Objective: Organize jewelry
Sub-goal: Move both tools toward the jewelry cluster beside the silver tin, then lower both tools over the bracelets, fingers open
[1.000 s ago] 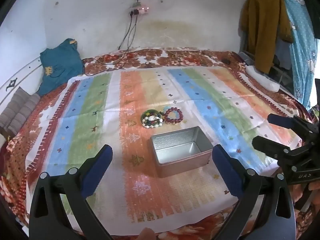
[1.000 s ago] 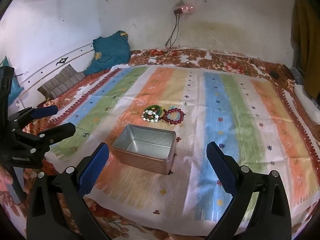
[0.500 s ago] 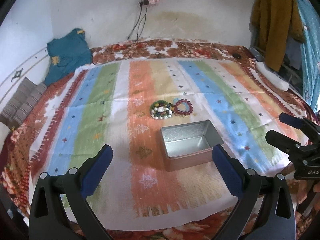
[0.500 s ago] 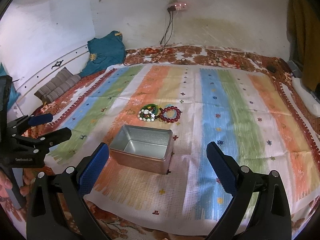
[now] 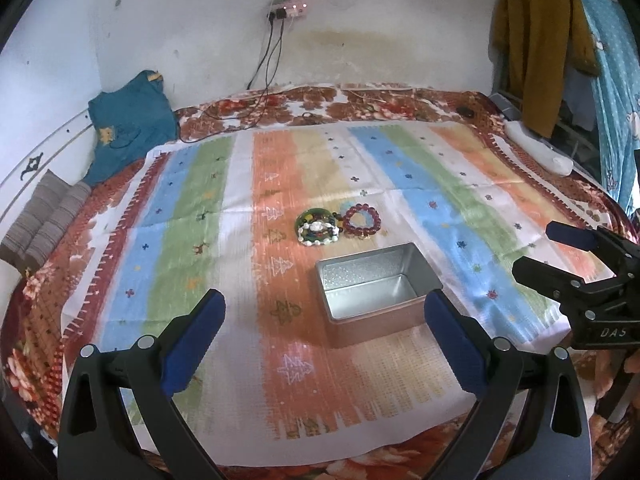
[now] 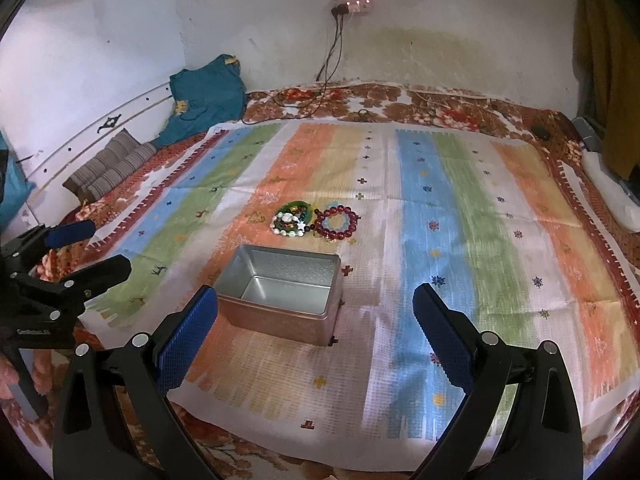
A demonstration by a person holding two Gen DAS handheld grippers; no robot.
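Observation:
An empty metal tin (image 5: 370,292) (image 6: 282,290) sits on the striped cloth (image 5: 180,232) (image 6: 460,208). Just beyond it lie a green and white bead bracelet pile (image 5: 317,231) (image 6: 291,220) and a red bead bracelet (image 5: 362,222) (image 6: 336,222), touching each other. My left gripper (image 5: 324,336) is open and empty, held above the cloth in front of the tin; it also shows in the right wrist view (image 6: 86,248). My right gripper (image 6: 316,332) is open and empty near the cloth's front edge, and shows in the left wrist view (image 5: 560,254).
The cloth covers a floral bedspread (image 5: 360,108). A teal garment (image 5: 128,124) and a striped folded cushion (image 5: 44,216) lie at the left wall. Cables hang from a wall socket (image 5: 286,10). Clothes (image 5: 536,40) hang at the right.
Both wrist views have shifted: the tin and bracelets sit further right in the left view and further left in the right view. Both grippers stay open.

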